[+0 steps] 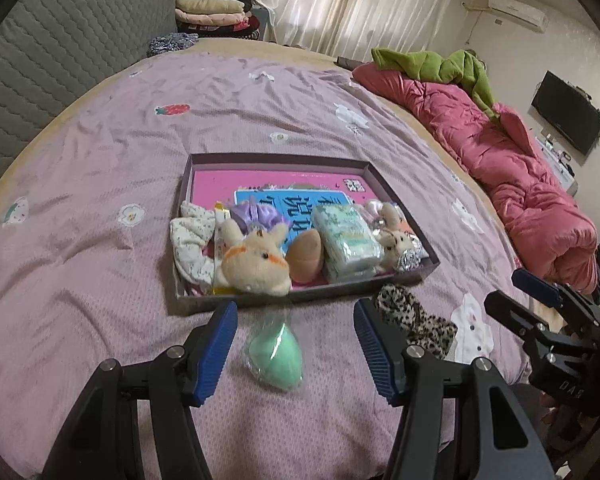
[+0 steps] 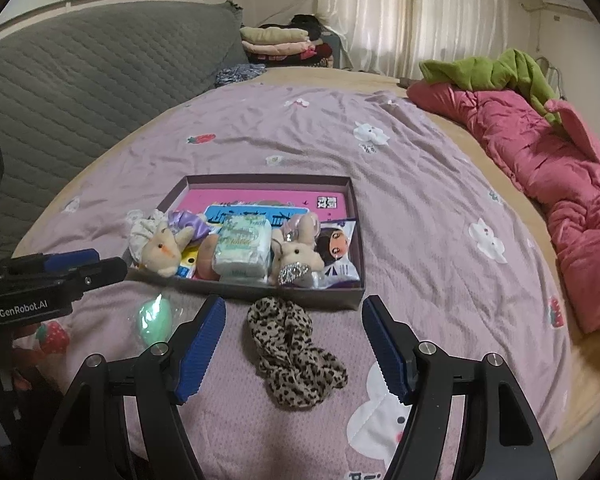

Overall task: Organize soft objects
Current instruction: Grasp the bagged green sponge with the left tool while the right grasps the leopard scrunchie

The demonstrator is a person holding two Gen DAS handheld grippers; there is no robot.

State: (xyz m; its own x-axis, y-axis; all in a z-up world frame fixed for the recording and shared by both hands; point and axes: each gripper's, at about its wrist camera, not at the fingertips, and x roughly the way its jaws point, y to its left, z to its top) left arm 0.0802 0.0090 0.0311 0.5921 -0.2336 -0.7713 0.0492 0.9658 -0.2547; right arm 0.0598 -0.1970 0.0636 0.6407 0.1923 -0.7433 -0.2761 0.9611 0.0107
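Beside the box's [image 1: 300, 296] near wall on the bed [image 1: 100, 160], both the left gripper [image 1: 296, 346] and the right gripper [image 2: 294, 346] hang with jaws apart, over the green sponge [image 1: 275, 354] and the leopard scrunchie [image 2: 294, 354].

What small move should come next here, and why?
Probably lower the open right gripper onto the leopard scrunchie and close: it lies on the bedspread between the jaws, outside the box. The green sponge also remains out.
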